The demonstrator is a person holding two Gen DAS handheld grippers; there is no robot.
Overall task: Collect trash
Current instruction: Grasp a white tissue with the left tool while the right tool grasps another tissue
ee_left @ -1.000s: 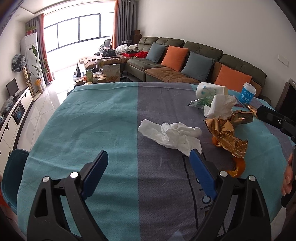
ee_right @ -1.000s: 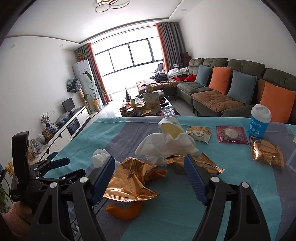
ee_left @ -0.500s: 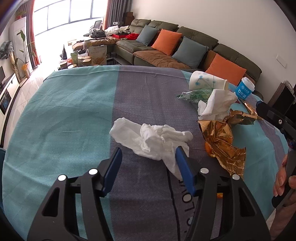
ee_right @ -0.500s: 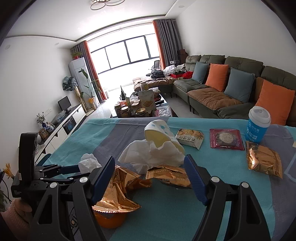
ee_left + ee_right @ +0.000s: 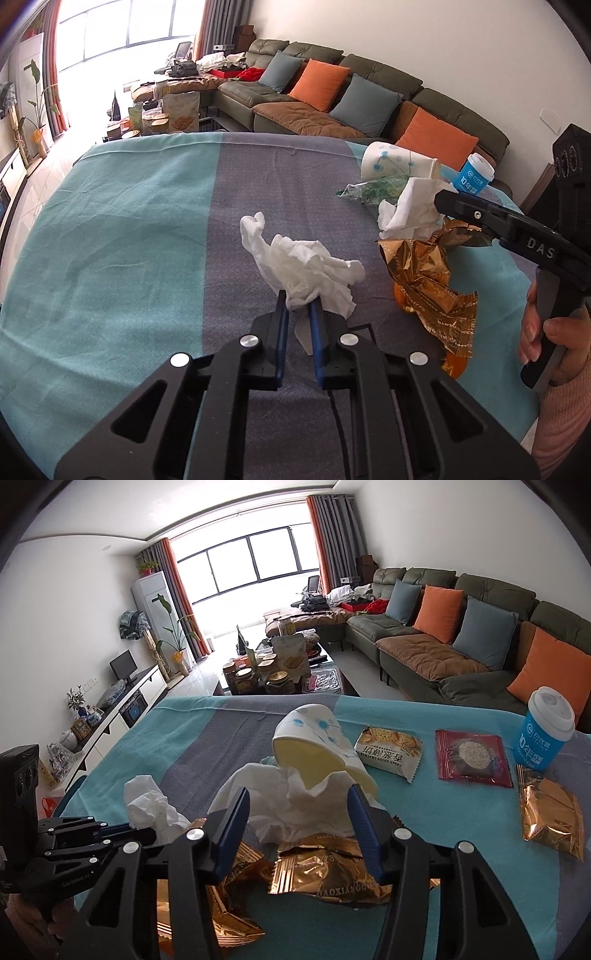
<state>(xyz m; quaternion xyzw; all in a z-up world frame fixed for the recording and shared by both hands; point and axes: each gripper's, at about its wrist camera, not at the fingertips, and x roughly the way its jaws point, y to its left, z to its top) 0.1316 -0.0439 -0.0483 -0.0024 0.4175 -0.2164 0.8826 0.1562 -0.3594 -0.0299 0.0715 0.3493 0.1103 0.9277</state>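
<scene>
Tablecloth [image 5: 461,812]: two tissues [image 5: 306,266], one cup [image 5: 321,749]

Crumpled white tissue [image 5: 306,269] on grey stripe

It was a home living room. A long green sectional sofa [image 5: 443,642] with orange and grey-blue cushions [image 5: 437,607] ran along the white wall, and a wide window [image 5: 247,565] with orange and grey curtains [image 5: 325,546] lit the far end. A low coffee table [image 5: 280,672] was crowded with jars and snack bags. A white media cabinet [image 5: 122,709] carried a small screen, and a potted plant [image 5: 177,635] stood beside a tall floor air conditioner [image 5: 151,602]. The worktop [image 5: 207,720] wore a teal and grey cloth.
</scene>
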